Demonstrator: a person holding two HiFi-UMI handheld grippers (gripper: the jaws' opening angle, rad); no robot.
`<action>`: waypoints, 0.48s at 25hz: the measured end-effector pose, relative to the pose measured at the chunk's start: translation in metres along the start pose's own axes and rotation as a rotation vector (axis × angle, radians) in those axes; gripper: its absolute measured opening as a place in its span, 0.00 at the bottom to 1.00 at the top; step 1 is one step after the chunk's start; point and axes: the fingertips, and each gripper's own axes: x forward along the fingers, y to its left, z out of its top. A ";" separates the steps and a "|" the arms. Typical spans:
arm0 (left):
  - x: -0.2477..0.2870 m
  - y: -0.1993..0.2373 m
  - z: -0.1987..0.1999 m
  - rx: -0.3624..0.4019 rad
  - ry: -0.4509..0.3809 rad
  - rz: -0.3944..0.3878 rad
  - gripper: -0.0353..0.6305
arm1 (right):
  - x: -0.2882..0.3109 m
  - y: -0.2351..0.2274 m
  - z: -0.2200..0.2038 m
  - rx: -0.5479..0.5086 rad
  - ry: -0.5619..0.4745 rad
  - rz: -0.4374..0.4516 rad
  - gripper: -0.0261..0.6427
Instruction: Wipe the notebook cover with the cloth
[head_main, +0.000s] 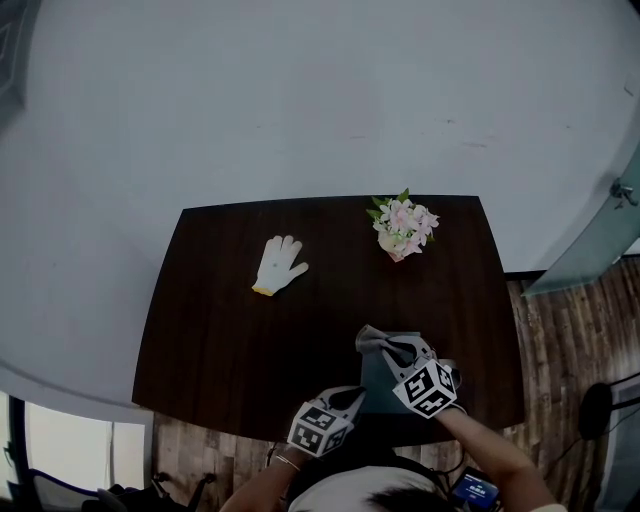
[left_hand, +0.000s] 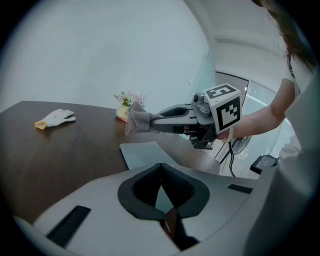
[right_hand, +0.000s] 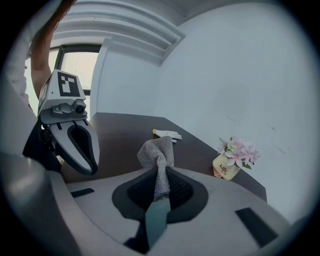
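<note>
A thin grey-blue notebook (head_main: 378, 386) lies flat near the table's front edge, right of centre; the left gripper view shows it (left_hand: 142, 152) just ahead of the jaws. My right gripper (head_main: 390, 347) is shut on a bunched grey cloth (head_main: 372, 340), held over the notebook's far end. In the right gripper view the cloth (right_hand: 157, 150) stands up from between the jaws. My left gripper (head_main: 352, 396) is shut with nothing in it, its tips (left_hand: 161, 165) at the notebook's near left corner. The right gripper (left_hand: 150, 120) and cloth (left_hand: 136, 120) cross the left gripper view.
A white glove (head_main: 278, 265) lies at the table's back left. A small pot of pink flowers (head_main: 403, 227) stands at the back, right of centre. The dark wooden table (head_main: 220, 330) meets a pale wall behind. A cable and a device lie on the floor at right.
</note>
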 end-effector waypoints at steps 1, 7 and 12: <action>0.002 0.003 -0.003 -0.003 0.010 -0.003 0.08 | 0.006 0.001 -0.002 -0.007 0.013 0.009 0.10; 0.013 0.017 -0.021 -0.014 0.077 -0.018 0.08 | 0.040 0.009 -0.021 -0.038 0.091 0.060 0.10; 0.020 0.026 -0.037 -0.016 0.118 -0.020 0.08 | 0.061 0.014 -0.038 -0.061 0.158 0.090 0.10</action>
